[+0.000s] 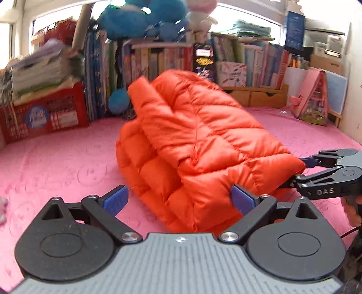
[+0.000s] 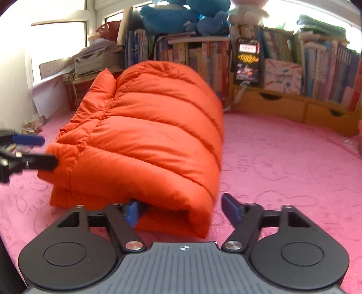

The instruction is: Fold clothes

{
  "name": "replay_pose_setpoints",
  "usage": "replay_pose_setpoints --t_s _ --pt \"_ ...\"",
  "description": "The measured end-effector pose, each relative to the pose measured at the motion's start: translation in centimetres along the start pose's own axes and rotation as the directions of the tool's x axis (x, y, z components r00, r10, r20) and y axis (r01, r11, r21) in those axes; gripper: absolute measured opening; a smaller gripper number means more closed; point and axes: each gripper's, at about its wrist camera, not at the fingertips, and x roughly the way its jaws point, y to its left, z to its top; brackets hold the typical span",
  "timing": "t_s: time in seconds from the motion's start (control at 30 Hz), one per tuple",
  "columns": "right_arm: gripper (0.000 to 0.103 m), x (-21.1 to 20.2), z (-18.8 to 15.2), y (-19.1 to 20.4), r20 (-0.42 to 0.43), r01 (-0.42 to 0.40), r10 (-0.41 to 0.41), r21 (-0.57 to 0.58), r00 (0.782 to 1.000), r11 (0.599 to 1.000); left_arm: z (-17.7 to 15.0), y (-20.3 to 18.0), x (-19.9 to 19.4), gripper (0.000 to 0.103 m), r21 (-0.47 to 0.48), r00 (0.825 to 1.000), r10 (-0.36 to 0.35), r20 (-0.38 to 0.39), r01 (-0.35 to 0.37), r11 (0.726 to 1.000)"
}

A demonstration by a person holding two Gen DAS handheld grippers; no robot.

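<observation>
An orange puffer jacket (image 1: 203, 140) lies folded into a thick bundle on the pink blanket (image 1: 56, 162). My left gripper (image 1: 178, 200) is open wide at the bundle's near corner; its right pad (image 1: 243, 200) touches the fabric and the left pad (image 1: 115, 200) stands apart from it. My right gripper (image 1: 296, 173) comes in from the right with its jaws spread around the jacket's edge. In the right wrist view the jacket (image 2: 147, 135) fills the middle. There the right gripper (image 2: 183, 210) is open: one pad (image 2: 133, 212) sits against the lower fold, the other (image 2: 232, 210) is off the fabric. The left gripper (image 2: 48, 151) shows at the left edge.
A bookshelf (image 1: 158, 61) with plush toys (image 1: 140, 20) on top runs along the back. A red crate (image 1: 47, 113) under stacked papers stands at the left, wooden drawers (image 2: 282, 106) and a pink toy house (image 1: 314, 97) at the right. Pink blanket surrounds the jacket.
</observation>
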Motion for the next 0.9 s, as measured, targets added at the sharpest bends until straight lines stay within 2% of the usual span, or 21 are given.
replay_pose_setpoints --t_s 0.07,0.2,0.23,0.37,0.53,0.63,0.7,0.73,0.83,0.87,0.9 --pt "0.065 0.4 0.0 0.4 0.001 0.009 -0.009 0.015 1.000 1.000 -0.4 0.3 -0.2 0.098 -0.014 0.999 -0.031 -0.014 0.030 0.999" --pt "0.063 0.5 -0.5 0.2 0.021 0.017 -0.018 0.064 1.000 0.998 -1.8 0.1 -0.3 0.098 0.023 0.992 -0.097 -0.084 0.100 0.995" --pt "0.062 0.5 -0.7 -0.2 0.021 0.014 -0.016 0.089 1.000 0.996 -2.1 0.0 -0.1 0.098 0.029 0.991 -0.089 -0.099 0.092 0.995" --pt "0.057 0.5 -1.3 -0.6 0.029 0.000 -0.005 0.168 1.000 0.986 -2.9 0.2 1.8 0.097 0.010 0.992 0.009 -0.122 -0.007 1.000" --pt "0.056 -0.5 -1.9 -0.6 0.059 0.044 -0.057 0.198 0.997 0.979 -2.9 1.4 2.7 0.097 0.004 0.993 0.048 -0.105 -0.048 0.999" --pt "0.042 -0.7 -2.1 -0.9 0.060 0.091 -0.107 0.225 0.992 0.970 -2.1 2.2 3.4 0.097 0.055 0.990 0.119 -0.080 -0.115 0.992" --pt "0.030 -0.3 -2.1 -1.2 0.050 0.084 -0.101 0.276 0.994 0.958 -1.2 3.3 4.2 0.095 0.052 0.981 0.177 -0.077 -0.173 0.983" --pt "0.027 0.0 -2.1 -1.0 0.046 0.074 -0.091 0.293 0.995 0.953 -0.8 3.9 4.7 0.092 0.055 0.971 0.226 -0.074 -0.223 0.973" --pt "0.024 0.6 -1.9 0.5 0.045 0.098 -0.116 0.286 0.992 0.953 0.2 5.9 5.7 0.082 0.066 0.921 0.382 -0.077 -0.377 0.924" --pt "0.024 0.8 -1.9 1.1 0.050 0.108 -0.126 0.282 0.991 0.953 0.7 6.6 5.1 0.081 0.036 0.924 0.375 -0.075 -0.374 0.927" --pt "0.024 1.0 -1.8 1.2 0.054 0.102 -0.123 0.294 0.991 0.950 1.0 7.1 4.0 0.080 -0.004 0.941 0.335 -0.058 -0.335 0.942"
